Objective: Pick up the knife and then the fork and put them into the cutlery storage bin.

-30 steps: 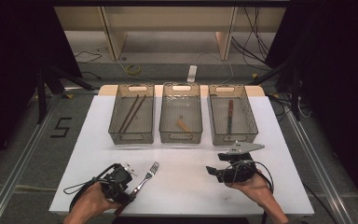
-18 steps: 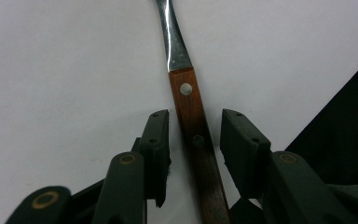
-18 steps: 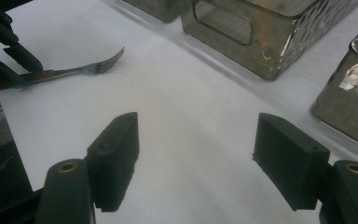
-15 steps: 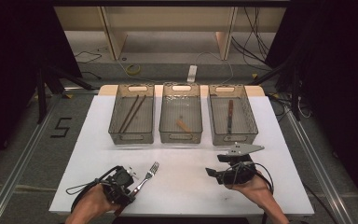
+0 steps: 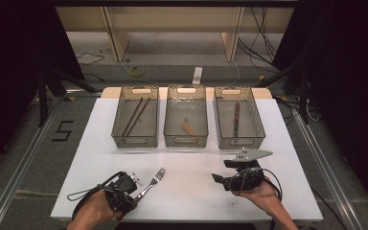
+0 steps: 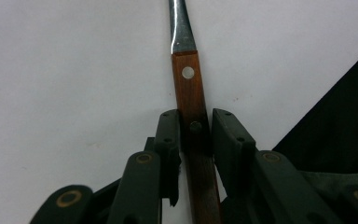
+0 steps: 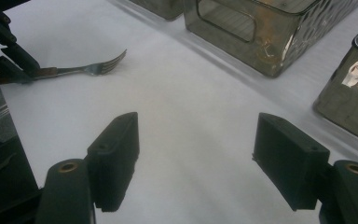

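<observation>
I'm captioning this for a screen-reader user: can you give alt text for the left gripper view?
The left gripper has just been closing around the wooden handle of a fork, one jaw on each side. The handle has metal rivets and joins a steel neck that runs off the top. It lies on a white table.

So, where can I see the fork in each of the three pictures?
High view: the fork lies near the bottom, left of centre, on the white table, handle end at the left tool.
Left gripper view: its wooden handle runs up the middle between the two jaws, which have just been closing.
Right gripper view: it is at the upper left, tines pointing right.
Shared landmark: the white table surface under the fork.
</observation>
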Action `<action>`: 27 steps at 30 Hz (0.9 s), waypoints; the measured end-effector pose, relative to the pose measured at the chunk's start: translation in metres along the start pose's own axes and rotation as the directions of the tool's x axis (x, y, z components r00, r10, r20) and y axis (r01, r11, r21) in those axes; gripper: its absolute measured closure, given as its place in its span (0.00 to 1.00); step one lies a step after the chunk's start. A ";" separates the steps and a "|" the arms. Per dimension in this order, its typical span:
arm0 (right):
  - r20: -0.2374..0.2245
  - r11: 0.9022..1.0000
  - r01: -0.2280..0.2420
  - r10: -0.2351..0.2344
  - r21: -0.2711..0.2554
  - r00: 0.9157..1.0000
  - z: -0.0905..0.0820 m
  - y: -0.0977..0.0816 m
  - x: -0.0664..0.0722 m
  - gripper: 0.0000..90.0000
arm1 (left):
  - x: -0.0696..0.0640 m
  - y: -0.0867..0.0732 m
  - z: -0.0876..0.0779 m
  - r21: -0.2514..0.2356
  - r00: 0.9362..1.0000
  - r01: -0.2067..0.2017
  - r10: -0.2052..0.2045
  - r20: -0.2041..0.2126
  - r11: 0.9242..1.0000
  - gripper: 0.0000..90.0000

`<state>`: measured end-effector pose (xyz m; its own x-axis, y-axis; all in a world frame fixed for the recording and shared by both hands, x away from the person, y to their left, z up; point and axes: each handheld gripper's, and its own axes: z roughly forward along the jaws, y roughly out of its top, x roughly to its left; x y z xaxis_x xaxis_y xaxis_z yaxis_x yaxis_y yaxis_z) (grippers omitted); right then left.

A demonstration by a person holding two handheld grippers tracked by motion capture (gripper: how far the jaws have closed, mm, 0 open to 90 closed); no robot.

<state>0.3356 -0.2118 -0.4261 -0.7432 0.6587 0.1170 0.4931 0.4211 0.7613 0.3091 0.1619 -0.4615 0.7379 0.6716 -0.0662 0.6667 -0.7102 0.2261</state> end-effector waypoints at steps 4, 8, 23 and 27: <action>0.000 1.000 0.001 -0.001 0.000 1.000 0.000 0.000 0.000 0.35 | 0.001 -0.001 0.000 0.002 1.000 0.011 -0.011 0.011 1.000 0.79; -0.003 1.000 0.002 -0.002 0.000 1.000 -0.001 -0.001 0.001 0.35 | 0.002 -0.003 -0.001 0.006 1.000 0.014 -0.015 0.020 1.000 0.79; -0.004 1.000 0.005 -0.005 0.003 1.000 -0.001 -0.001 0.001 0.36 | 0.005 -0.002 -0.001 -0.012 0.999 0.018 -0.018 0.027 1.000 0.84; -0.005 1.000 0.007 -0.007 0.003 1.000 0.000 -0.001 0.002 0.36 | 0.004 0.001 -0.004 -0.034 0.999 0.010 -0.009 0.035 0.999 0.84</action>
<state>0.3334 -0.2116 -0.4268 -0.7488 0.6529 0.1145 0.4891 0.4277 0.7601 0.3127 0.1650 -0.4581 0.7350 0.6703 -0.1022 0.6703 -0.6955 0.2588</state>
